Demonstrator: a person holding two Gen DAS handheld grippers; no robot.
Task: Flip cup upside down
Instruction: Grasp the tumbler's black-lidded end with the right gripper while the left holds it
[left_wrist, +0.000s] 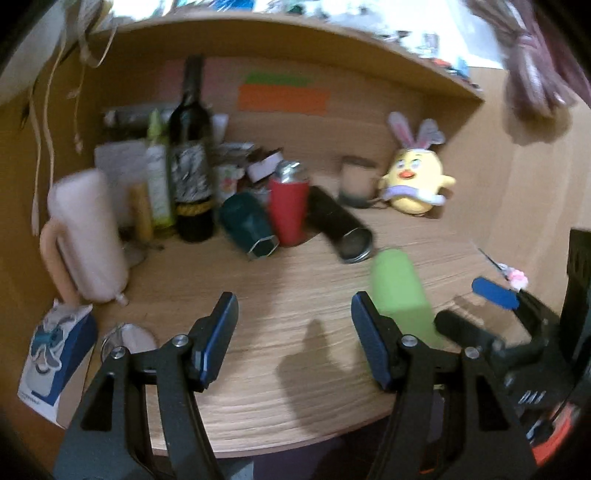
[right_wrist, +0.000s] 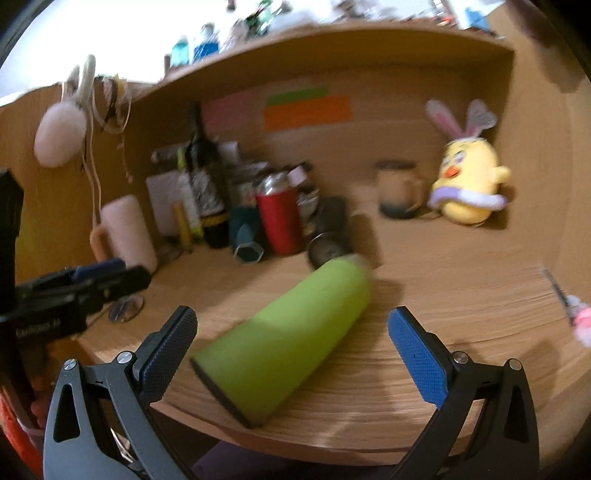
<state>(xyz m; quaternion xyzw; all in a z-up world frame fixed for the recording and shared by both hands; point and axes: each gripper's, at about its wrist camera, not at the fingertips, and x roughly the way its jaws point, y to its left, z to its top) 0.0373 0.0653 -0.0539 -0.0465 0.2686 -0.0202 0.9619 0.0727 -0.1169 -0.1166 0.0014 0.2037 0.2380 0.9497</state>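
A lime green cup (right_wrist: 284, 339) lies on its side on the wooden desk (right_wrist: 424, 369), its dark-rimmed end toward the camera and the desk's front edge. It lies between the spread fingers of my right gripper (right_wrist: 291, 343), which is open and not touching it. In the left wrist view the green cup (left_wrist: 400, 291) shows just right of my left gripper (left_wrist: 293, 332), which is open and empty above the desk (left_wrist: 288, 280). The right gripper's blue fingertip (left_wrist: 495, 293) shows at the right there.
At the back stand a wine bottle (left_wrist: 192, 155), a red can (left_wrist: 288, 206), a teal cup (left_wrist: 247, 225) and a black cup (left_wrist: 340, 229) on their sides, a pink mug (left_wrist: 88, 236), a glass jar (left_wrist: 356, 181) and a yellow chick toy (left_wrist: 415, 181). A blue-white box (left_wrist: 55, 362) sits at the left.
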